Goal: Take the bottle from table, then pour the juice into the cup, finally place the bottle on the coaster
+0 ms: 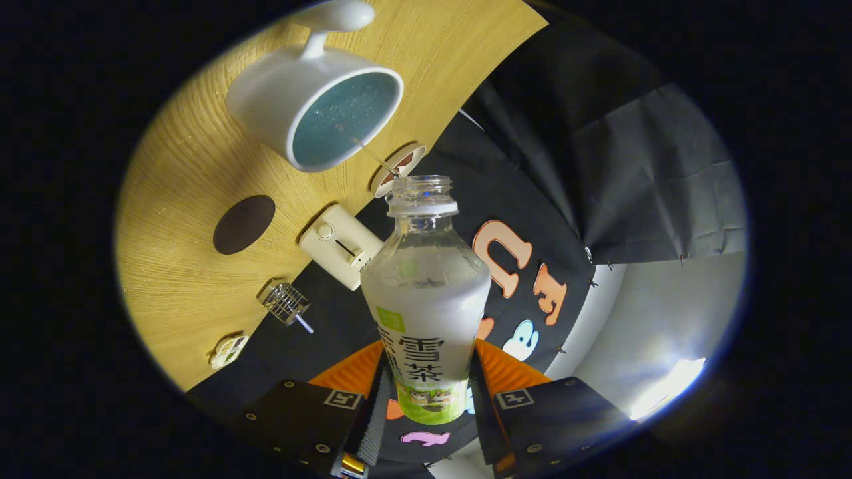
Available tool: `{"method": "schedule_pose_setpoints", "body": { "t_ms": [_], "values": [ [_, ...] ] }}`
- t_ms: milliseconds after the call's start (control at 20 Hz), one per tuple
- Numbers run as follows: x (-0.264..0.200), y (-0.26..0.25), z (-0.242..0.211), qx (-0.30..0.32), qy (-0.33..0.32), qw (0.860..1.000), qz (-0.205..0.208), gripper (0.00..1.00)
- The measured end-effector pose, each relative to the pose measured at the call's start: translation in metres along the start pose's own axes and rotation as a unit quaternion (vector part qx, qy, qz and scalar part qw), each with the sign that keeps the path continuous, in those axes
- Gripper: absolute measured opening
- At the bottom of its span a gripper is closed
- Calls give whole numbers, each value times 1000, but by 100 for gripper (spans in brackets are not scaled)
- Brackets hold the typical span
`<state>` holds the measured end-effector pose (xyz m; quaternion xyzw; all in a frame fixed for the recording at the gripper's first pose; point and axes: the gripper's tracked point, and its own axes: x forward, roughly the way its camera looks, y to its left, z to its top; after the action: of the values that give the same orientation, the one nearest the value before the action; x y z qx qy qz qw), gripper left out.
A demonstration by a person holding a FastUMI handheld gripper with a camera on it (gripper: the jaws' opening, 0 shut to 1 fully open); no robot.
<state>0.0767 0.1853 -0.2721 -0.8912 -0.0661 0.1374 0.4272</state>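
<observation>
1. A wooden table (180,199) carries a white cup (313,100) and a dark coaster (243,224).
2. The gripper (426,392) has both fingers clamped on the bottle (426,299), tilted over the cup.
3. Pouring looks underway; placing on the coaster remains.

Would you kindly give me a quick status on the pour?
Fingers shut on bottle. Bottle uncapped, tilted, thin stream running into cup. Coaster bare beside cup. Nothing in the way.
</observation>
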Motion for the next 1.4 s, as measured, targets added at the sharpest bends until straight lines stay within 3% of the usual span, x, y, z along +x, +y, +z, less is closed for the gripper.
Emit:
{"method": "schedule_pose_setpoints", "body": {
  "t_ms": [650,1050,1150,1300,1400],
  "values": [
    [-4,5,7,14,-7,1000,13,58],
    [-12,35,13,131,2,989,64,58],
    [-16,49,7,184,12,979,86,58],
    [-16,62,10,280,24,953,111,58],
    [-12,65,12,350,34,929,119,59]
  ]
}}
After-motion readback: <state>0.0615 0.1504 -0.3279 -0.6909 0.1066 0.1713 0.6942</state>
